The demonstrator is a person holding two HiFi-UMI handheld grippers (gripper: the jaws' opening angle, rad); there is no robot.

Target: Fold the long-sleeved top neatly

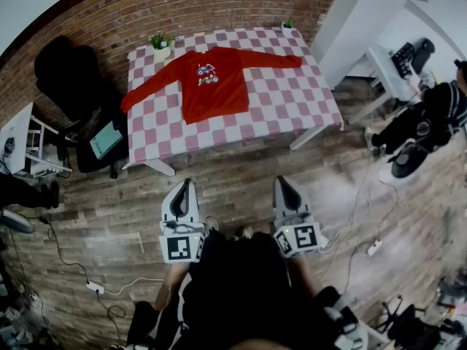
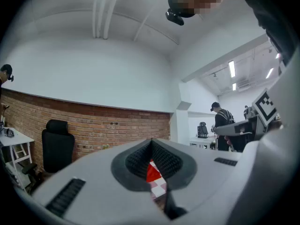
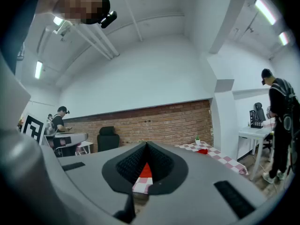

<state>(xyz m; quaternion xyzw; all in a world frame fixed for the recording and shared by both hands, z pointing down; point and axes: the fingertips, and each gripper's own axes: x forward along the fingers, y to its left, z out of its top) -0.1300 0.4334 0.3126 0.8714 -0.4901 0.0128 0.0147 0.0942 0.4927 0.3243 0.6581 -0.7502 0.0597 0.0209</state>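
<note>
A red long-sleeved top [image 1: 213, 79] with a small print on the chest lies flat on a table under a pink-and-white checked cloth [image 1: 284, 100], both sleeves spread out sideways. Both grippers hang over the wooden floor, well short of the table's near edge. My left gripper [image 1: 184, 185] and my right gripper [image 1: 282, 182] point toward the table, jaws shut with nothing between them. In the left gripper view a sliver of the top [image 2: 153, 172] shows through the notch of the shut left gripper [image 2: 151, 141]. The right gripper view shows the same top [image 3: 146, 170] past the right gripper [image 3: 146, 145].
Two small potted plants [image 1: 160, 44] [image 1: 287, 26] stand at the table's far corners against a brick wall. A black chair [image 1: 66, 75] and a white desk [image 1: 22, 141] are left; another desk [image 1: 387, 71] and a person [image 1: 430, 122] are right. Cables [image 1: 95, 286] cross the floor.
</note>
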